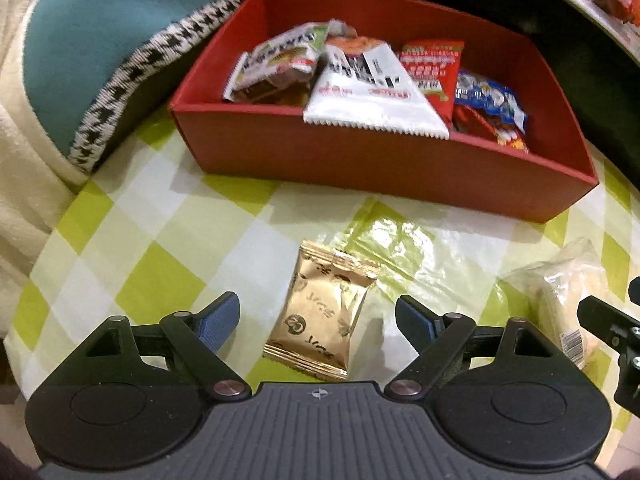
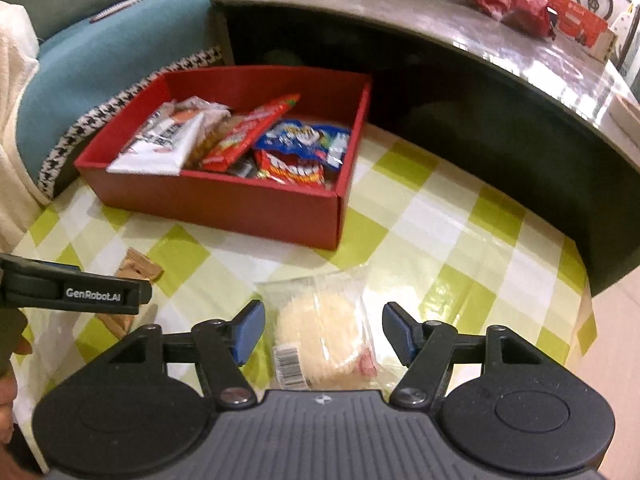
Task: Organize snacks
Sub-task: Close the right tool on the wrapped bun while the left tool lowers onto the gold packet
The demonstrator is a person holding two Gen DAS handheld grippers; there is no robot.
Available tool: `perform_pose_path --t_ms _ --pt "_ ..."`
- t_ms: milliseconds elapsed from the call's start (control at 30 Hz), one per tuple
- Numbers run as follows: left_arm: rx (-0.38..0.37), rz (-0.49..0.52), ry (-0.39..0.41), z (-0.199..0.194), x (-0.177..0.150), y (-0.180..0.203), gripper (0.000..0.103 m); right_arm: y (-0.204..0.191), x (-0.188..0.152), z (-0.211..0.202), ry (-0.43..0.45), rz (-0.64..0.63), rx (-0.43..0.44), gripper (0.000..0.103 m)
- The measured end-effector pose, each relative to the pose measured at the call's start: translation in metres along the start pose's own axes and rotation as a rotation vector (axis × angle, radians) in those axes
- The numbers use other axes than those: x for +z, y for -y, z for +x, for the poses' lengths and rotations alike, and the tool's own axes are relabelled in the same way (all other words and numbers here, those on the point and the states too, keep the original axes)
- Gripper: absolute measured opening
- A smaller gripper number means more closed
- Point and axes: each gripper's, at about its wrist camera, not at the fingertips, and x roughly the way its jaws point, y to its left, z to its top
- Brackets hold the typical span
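Left claw [image 1: 317, 322] stood released at the bottom of its view, both blue pads clear of the gold snack packet [image 1: 322, 314] lying flat between them on the checked table [image 1: 120, 240]. Right claw [image 2: 323, 332] was likewise released, straddling a clear-wrapped pale pastry [image 2: 320, 340] without contact. Upper centre in both views, the red box [image 1: 380, 164] held several snack packets [image 1: 360, 80].

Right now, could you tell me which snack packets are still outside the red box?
Two: the gold packet between the left gripper's fingers, and the clear-wrapped pale snack under the right gripper.
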Motion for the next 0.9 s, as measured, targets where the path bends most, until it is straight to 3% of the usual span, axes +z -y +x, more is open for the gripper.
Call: perform_pose_path --t_ms 200,333,500,667,900 --pt "0.003 0.014 -0.032 0.009 -0.003 0.004 0.075 0.004 -0.001 0.011 -0.04 0.012 -0.006 0.068" --pt "0.006 0.028 -0.045 0.012 -0.006 0.007 0.072 0.003 -0.001 0.016 -0.057 0.005 0.0 0.068" --pt "0.027 0.055 -0.04 0.014 -0.011 0.015 0.071 0.001 -0.002 0.025 -0.087 0.008 0.011 0.071" --pt "0.04 0.075 -0.034 0.014 -0.013 0.02 0.073 -0.013 -0.005 0.039 -0.125 -0.081 -0.017 0.072" --pt "0.068 0.104 -0.027 0.018 -0.015 0.027 0.083 -0.019 -0.007 0.052 -0.146 -0.127 -0.034 0.073"
